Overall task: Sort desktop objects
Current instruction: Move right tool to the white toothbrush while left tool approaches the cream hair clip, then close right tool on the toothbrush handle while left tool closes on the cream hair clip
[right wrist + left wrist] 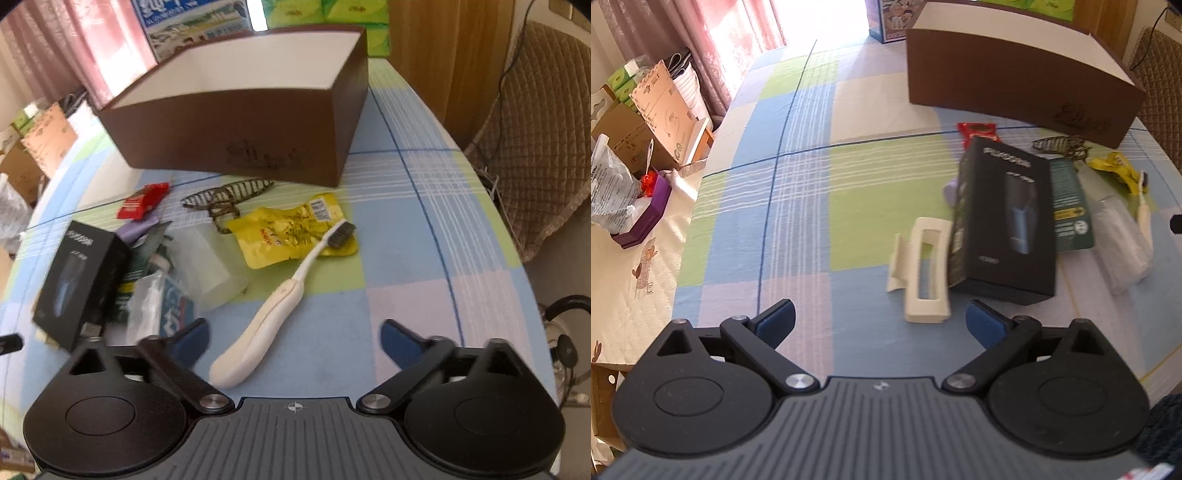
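Note:
A brown box (pixel 1015 92) (pixel 236 125) with a white inside stands open at the back of the table. In front of it lie a black shaver box (pixel 1004 218) (pixel 77 277), a cream plastic holder (pixel 927 269), a red packet (pixel 977 131) (pixel 142 201), a dark hair clip (pixel 1060 146) (pixel 225 197), a yellow pouch (pixel 1115 170) (pixel 288 229), a clear cup (pixel 210 266) and a white toothbrush (pixel 273 302). My left gripper (pixel 881 325) is open just short of the cream holder. My right gripper (pixel 295 341) is open, with the toothbrush handle lying between its fingers.
The table carries a blue, green and white checked cloth (pixel 798 192). Cardboard boxes and bags (pixel 639 147) crowd the floor to the left. A quilted chair (pixel 535 147) stands at the right. A green leaflet (pixel 1071 206) lies beside the shaver box.

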